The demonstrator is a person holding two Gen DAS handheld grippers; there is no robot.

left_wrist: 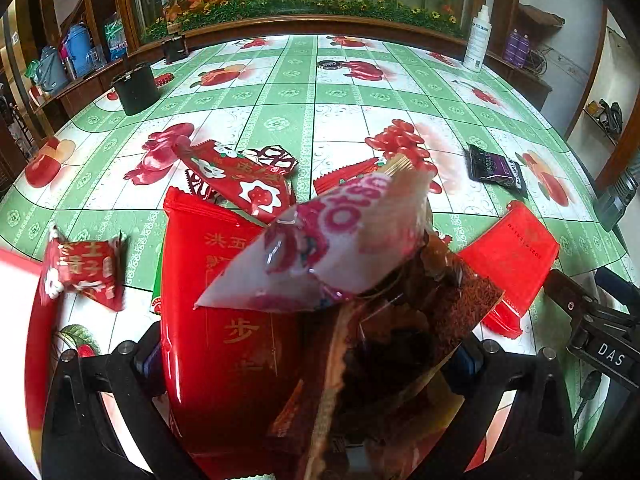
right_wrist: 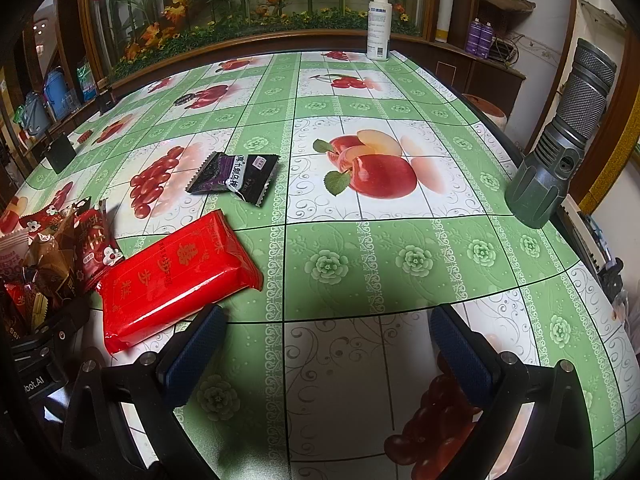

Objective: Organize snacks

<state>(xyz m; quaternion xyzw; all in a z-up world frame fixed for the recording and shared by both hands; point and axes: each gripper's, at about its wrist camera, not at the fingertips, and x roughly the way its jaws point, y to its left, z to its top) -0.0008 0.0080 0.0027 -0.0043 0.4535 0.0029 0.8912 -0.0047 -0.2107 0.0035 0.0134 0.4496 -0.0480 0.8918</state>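
Note:
My left gripper [left_wrist: 308,356] is shut on a bundle of snack packets: a big red packet [left_wrist: 216,300], a white-and-pink packet [left_wrist: 332,236] and a brown one [left_wrist: 424,320]. Loose red snacks [left_wrist: 244,180] lie on the table beyond it, and a small red one [left_wrist: 84,268] lies at the left. A flat red packet [right_wrist: 172,276] and a black-purple packet [right_wrist: 236,174] lie on the table in the right wrist view. My right gripper [right_wrist: 328,356] is open and empty above the tablecloth, to the right of the flat red packet.
The table [right_wrist: 400,248] has a green fruit-print cloth. A red-rimmed plate [left_wrist: 24,320] sits at the left. A black pot [left_wrist: 136,88] and a white spray bottle [right_wrist: 379,24] stand at the back. A large flashlight [right_wrist: 560,140] is at the right edge.

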